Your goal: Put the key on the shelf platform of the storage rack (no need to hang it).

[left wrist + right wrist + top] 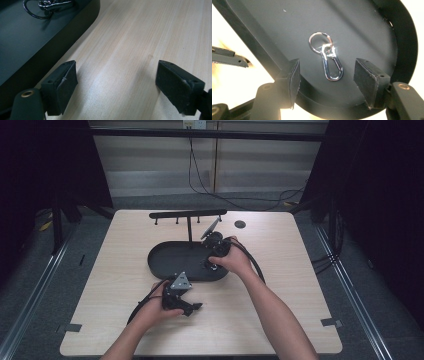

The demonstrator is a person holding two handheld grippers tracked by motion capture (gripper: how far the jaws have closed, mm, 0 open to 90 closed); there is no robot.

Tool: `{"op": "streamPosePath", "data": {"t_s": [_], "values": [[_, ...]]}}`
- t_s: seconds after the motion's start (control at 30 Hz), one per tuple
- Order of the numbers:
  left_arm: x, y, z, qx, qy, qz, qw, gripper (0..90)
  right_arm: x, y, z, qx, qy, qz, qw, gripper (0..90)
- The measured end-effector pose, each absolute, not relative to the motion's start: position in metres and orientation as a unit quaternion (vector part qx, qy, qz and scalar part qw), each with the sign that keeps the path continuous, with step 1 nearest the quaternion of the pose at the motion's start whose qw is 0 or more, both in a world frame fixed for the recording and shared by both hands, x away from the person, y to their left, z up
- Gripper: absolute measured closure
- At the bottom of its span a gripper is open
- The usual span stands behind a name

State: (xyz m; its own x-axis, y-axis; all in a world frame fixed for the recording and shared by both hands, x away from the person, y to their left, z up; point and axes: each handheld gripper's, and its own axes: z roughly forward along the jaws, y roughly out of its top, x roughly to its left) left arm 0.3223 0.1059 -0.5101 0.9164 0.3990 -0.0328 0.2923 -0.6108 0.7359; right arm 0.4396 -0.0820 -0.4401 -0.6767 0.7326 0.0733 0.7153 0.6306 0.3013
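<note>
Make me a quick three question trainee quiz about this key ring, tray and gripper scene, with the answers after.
1. True or false: the key ring with carabiner clip lies flat inside the black oval tray.
2. Which gripper hangs over that clip: A the left gripper, B the right gripper?
3. Fill in: the left gripper's jaws stand open over the bare wooden ____.

Key: 1 true. 2 B; its jaws stand apart on either side of the clip, not pressing it. 3 table.

keyring [327, 59] in tray [165, 257] | tray on table [280, 285]
</note>
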Motion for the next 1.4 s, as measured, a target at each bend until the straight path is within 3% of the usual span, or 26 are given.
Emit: {"op": "streamPosePath", "data": {"t_s": [0.37,1.4], "values": [[0.322,0.106,-0.51,0.895,0.193,0.068,0.397,17.3,0.434,-0.086,-0.433,0.395,0.904,0.164,0.026,32.0],[0.322,0.106,-0.51,0.895,0.191,0.065,0.397,16.5,0.406,-0.119,-0.419,0.383,0.905,0.182,0.023,30.8]]}}
